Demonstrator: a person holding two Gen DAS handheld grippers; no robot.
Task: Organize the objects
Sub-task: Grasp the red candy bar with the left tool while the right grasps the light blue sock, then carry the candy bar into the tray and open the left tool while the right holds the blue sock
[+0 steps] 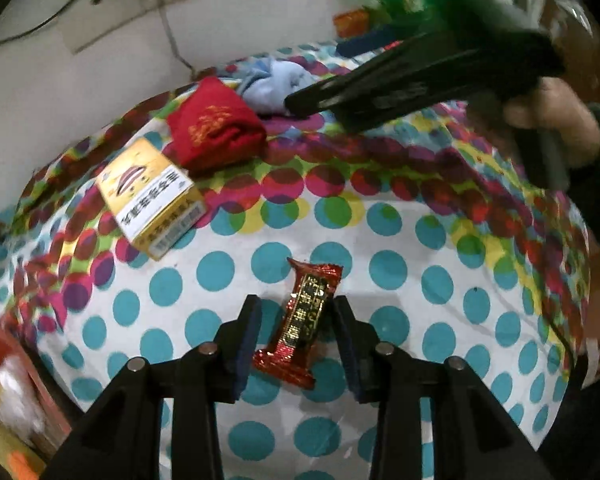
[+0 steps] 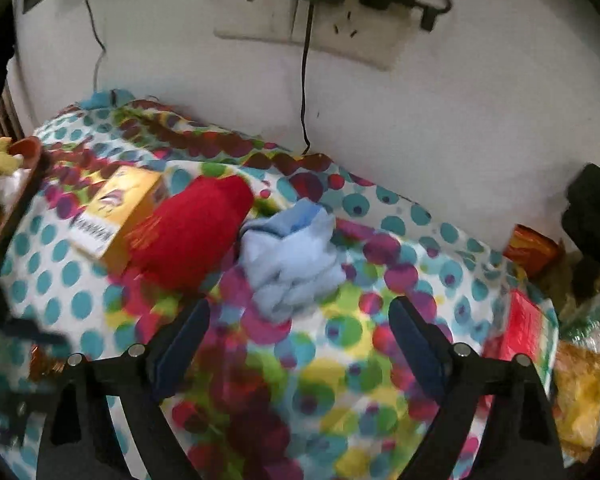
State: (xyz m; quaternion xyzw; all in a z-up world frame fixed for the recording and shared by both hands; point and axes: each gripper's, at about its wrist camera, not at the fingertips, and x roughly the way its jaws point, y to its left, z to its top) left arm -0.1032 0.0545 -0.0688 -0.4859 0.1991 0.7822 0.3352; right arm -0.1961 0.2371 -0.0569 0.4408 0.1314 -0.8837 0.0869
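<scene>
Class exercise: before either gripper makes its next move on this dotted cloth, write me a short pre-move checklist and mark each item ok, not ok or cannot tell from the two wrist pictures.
1. Red candy wrapper sits between the left gripper fingers: ok.
2. Both left pads press the wrapper: cannot tell; one side shows a gap.
3. Right gripper open and empty: ok.
4. Blue cloth lies ahead of the right gripper, unobstructed: ok.
5. Red cloth is clear of the blue cloth: not ok; they look to be touching.
6. Yellow box is clear of the left gripper: ok.
</scene>
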